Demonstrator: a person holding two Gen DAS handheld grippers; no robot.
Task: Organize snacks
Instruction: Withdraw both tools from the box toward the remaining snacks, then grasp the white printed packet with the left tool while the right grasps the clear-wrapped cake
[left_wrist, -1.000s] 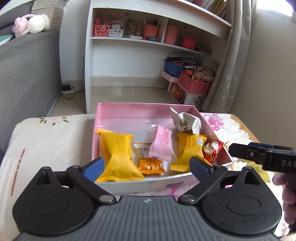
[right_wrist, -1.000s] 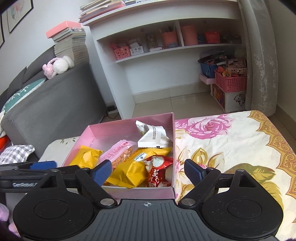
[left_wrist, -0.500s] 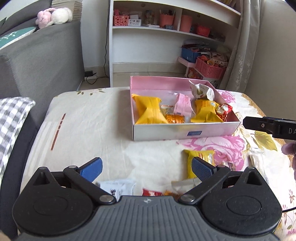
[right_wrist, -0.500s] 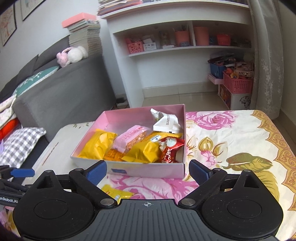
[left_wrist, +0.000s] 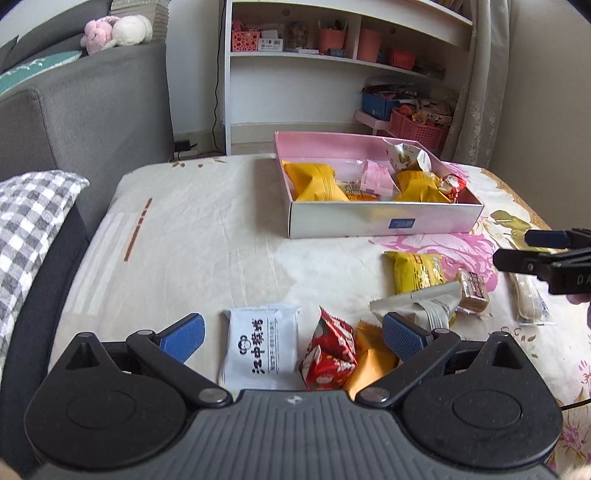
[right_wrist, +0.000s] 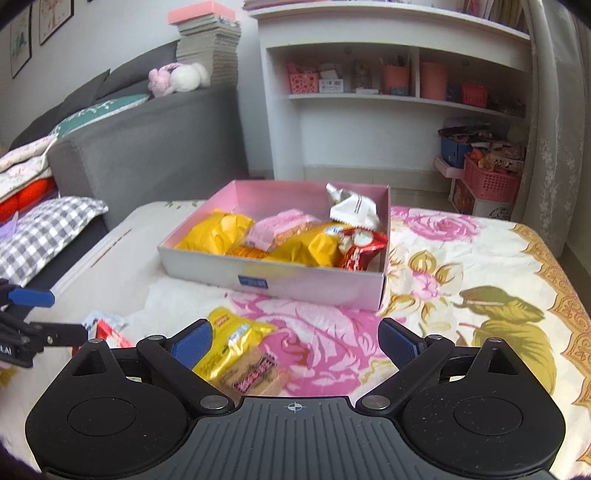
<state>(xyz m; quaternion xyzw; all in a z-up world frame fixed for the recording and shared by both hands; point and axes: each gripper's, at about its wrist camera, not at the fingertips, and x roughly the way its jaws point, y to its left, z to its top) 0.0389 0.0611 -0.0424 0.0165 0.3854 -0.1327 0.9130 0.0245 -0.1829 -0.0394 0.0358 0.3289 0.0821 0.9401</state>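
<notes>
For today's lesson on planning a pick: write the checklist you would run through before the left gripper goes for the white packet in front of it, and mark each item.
1. Left gripper open and empty: ok.
2. White packet between the fingers' line, uncovered: ok.
3. Red packet clear of the white one: cannot tell, they lie close.
4. Pink box has free room: ok, bare floor at the back.
5. Right gripper open and clear of the path: ok.

Pink box (left_wrist: 384, 221): smooth card, slight sheen. Snack packets inside it (left_wrist: 317, 181): glossy crinkled film. White packet (left_wrist: 260, 345) nearest left hand-held gripper (left_wrist: 291, 334): matt film. Floral cloth (right_wrist: 461, 295) under box: soft, wrinkled. Gripper body: matt black plastic.
</notes>
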